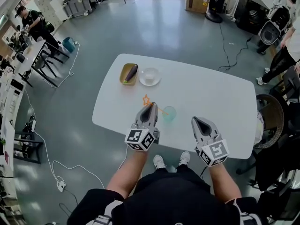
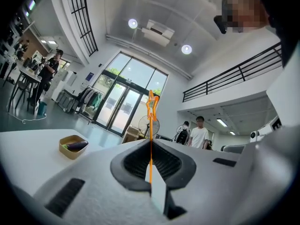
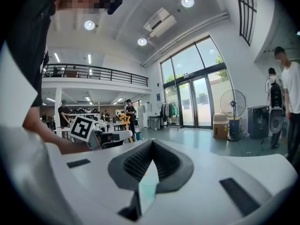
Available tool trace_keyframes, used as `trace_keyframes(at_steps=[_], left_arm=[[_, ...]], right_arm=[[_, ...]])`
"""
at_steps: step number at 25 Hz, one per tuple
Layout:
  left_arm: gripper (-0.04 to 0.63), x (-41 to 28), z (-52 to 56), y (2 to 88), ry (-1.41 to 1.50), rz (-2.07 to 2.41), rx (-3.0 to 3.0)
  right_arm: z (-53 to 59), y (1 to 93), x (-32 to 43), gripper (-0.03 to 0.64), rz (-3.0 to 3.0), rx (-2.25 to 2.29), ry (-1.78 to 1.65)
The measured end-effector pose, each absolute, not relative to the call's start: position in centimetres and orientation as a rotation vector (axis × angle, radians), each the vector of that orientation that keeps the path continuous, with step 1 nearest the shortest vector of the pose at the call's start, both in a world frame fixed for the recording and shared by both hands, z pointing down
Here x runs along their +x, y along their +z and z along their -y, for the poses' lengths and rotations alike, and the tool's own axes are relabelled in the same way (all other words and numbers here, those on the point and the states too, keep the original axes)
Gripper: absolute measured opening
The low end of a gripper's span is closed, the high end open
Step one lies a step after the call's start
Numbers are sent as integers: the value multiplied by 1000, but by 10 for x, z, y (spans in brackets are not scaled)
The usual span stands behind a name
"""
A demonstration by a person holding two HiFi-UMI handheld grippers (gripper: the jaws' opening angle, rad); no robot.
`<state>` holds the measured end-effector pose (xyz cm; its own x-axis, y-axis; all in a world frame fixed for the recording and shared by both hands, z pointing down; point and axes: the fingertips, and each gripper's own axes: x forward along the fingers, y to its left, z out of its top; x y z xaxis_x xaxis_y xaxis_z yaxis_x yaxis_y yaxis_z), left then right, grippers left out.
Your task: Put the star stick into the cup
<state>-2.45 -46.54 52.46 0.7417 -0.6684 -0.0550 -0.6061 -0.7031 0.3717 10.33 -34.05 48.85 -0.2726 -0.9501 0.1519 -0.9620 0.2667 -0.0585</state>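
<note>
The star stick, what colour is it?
The star stick is orange, clearest in the left gripper view.

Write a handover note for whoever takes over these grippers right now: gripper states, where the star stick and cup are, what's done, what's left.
Left gripper: shut on the star stick, with the star end sticking out past the jaws.
Right gripper: shut, empty, above the table near its front edge.
Cup: upright on the table, just right of the left gripper's tip.
Done: stick is in hand.
Left: put the stick's lower end into the cup and release it.
</note>
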Motion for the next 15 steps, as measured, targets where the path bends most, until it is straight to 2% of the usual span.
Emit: trace_keyframes(at_steps=[15], left_arm=[[15, 4, 481, 598, -151, 997, 2509]], right_arm=[[334, 530, 136, 5, 2369, 1852, 337]])
